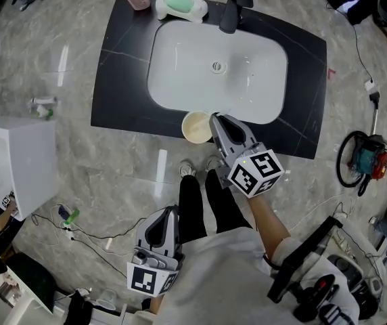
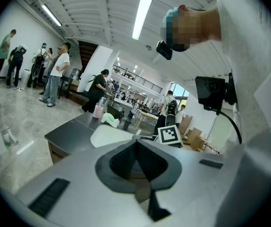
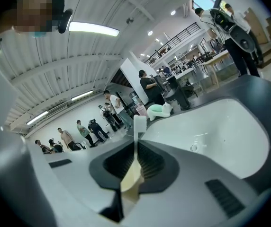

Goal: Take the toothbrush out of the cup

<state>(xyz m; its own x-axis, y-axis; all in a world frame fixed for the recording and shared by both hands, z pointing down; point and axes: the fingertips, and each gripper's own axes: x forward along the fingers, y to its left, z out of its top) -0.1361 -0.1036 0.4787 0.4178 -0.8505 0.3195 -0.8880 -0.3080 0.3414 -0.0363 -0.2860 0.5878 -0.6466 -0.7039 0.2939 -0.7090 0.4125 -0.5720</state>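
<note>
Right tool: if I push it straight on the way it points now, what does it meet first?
Most likely the white sink basin. The right tool, shut on the toothbrush, points slightly down across it, roughly toward the green soap dish beyond. Depth is hard to judge here.

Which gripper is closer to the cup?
Right. The right gripper is at the cup, shut on the toothbrush; the left gripper hangs back by the person's legs, short of the counter.
</note>
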